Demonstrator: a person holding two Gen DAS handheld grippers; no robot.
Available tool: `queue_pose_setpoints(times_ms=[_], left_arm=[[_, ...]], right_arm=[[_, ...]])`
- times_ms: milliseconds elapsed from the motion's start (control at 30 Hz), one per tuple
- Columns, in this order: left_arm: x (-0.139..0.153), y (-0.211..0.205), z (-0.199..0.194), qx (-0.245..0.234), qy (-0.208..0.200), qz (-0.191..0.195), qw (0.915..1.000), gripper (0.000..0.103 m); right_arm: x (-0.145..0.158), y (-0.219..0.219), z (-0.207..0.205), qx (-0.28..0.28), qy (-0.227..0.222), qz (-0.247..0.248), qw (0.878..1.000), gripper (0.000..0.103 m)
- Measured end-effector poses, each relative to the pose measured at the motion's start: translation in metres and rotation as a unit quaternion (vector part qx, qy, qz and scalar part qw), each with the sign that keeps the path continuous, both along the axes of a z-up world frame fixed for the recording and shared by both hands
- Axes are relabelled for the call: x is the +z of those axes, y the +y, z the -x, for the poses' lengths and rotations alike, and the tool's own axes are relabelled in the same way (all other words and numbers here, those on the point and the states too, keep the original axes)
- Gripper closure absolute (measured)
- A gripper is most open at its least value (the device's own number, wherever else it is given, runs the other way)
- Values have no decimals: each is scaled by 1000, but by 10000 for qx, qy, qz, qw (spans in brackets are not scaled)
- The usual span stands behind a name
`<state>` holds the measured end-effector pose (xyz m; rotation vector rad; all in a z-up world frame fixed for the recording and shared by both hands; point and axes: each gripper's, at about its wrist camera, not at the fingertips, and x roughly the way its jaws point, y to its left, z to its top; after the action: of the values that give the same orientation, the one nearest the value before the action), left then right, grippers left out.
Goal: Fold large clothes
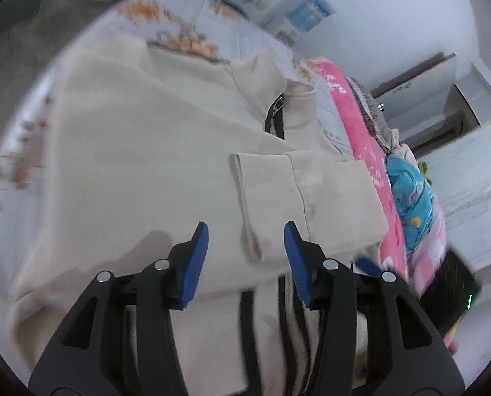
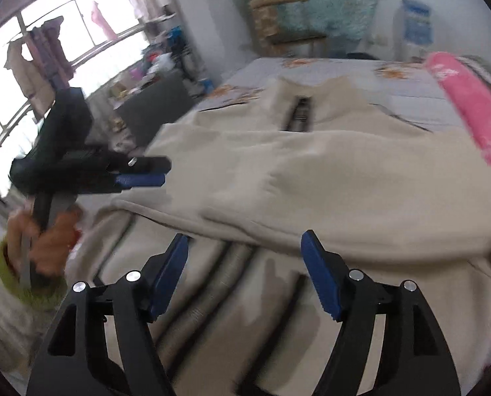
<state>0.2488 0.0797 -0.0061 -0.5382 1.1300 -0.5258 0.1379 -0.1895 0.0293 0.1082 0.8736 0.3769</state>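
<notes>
My left gripper [image 1: 246, 241] is spread wide with nothing between its pads, right over a folded-in sleeve cuff [image 1: 265, 178] of the cream jacket [image 1: 139, 138]. My right gripper [image 2: 245, 260] gapes wide too, empty, above the striped hem. The jacket lies flat on the bed [image 2: 344, 66], collar farthest, pink blanket [image 2: 476, 112] alongside.

Bright window [image 2: 47, 43], pale wall [image 1: 393, 26] — floral-sheeted bed [image 2: 344, 69].
</notes>
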Motion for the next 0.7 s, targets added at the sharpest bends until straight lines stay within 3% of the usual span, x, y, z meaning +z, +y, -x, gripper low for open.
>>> queue_pose_setpoints(times_ms=[167,333,367,467,500,600,700], left_arm=[[-25,-35,-34,-54,329,122,9994,59],[-22,-58,-41,17,98,-188,9998,60],[-20,-65,-39,11,-22,-426,9991,62],[-17,-79,-37,23,-282,-941,9952,81],[-17,-83,-36,26,-381,-1089,9933,94],[-15,-91,-34,9,-615,-1342,9891,97],[5,-96,-26,-93,-1014,-1620,9815,97]], right_arm=[[-11,-37,28,-642,-208,395,9969,33],[-18,-58,36,-930,-283,191,9951,33],[-20,-62,36,-1000,-276,109,9945,33],[-27,-69,30,-1138,-218,-58,9933,33],[-29,-72,29,-1186,-175,-125,9927,33],[-33,-78,29,-1280,-125,-171,9915,33],[-35,-84,29,-1375,-89,-138,9904,33]])
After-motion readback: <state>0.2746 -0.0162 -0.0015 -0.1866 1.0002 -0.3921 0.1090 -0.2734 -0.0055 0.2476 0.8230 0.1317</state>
